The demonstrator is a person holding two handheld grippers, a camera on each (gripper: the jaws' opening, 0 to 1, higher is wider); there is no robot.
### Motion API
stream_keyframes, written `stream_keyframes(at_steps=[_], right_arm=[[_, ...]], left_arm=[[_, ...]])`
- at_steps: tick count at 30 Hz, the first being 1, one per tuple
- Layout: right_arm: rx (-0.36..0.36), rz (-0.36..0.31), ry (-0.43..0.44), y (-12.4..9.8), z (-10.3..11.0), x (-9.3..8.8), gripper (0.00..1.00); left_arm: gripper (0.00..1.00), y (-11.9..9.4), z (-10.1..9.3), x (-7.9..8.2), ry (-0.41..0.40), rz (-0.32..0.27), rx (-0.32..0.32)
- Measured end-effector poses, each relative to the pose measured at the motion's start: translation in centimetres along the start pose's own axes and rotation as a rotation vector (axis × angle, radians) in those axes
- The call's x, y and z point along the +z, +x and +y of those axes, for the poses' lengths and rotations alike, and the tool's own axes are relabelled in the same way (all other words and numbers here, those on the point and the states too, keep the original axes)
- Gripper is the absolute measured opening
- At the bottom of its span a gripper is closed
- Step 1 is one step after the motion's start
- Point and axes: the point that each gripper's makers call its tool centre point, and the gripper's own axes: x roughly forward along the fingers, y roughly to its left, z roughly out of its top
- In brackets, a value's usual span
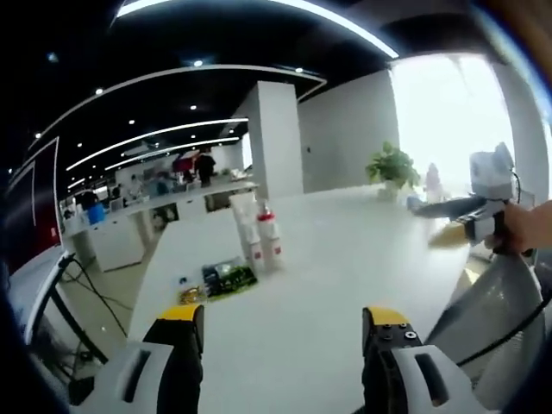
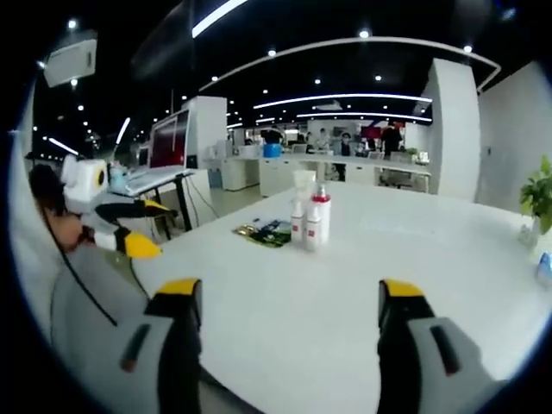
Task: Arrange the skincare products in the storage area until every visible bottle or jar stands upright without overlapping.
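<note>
White table: bottle cluster upright at frame centre, well beyond your jaws; flat green packets just beside it, lower left; sorting looks unstarted, you judge; both your grippers, left gripper and right gripper, spread wide, holding nothing; left gripper view adds potted plant, upper right; right gripper view adds monitor, upper left.

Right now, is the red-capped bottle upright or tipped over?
Upright. The red-capped bottle stands on its base on the white table, cap up, among the other white bottles.
</note>
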Motion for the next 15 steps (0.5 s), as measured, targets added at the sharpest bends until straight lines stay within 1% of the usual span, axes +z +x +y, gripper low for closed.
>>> stream_keyframes(at_steps=[3, 5, 6, 7, 12, 15], right_arm=[[0.009, 0.015, -0.008, 0.1, 0.2, -0.3, 0.86], [0.024, 0.041, -0.009, 0.4, 0.4, -0.8, 0.86], [0.027, 0.049, -0.009, 0.4, 0.4, -0.9, 0.86], [0.036, 0.06, -0.005, 0.5, 0.5, -1.1, 0.86], [0.038, 0.064, -0.01, 0.8, 0.1, -1.0, 0.86], [0.04, 0.078, -0.01, 0.9, 0.0, -1.3, 0.86]], left_arm=[[0.77, 0.1, 0.2, -0.1, 0.002, 0.006, 0.01], [0.76, 0.2, 0.5, -0.3, 0.002, 0.014, 0.027], [0.76, 0.3, 0.7, -0.6, 0.004, 0.029, 0.04], [0.77, 0.4, 0.8, -0.6, 0.007, 0.03, 0.043], [0.77, 0.6, 1.2, -0.2, 0.017, 0.02, 0.066], [0.77, 0.7, 1.4, -0.2, 0.008, 0.019, 0.074]])
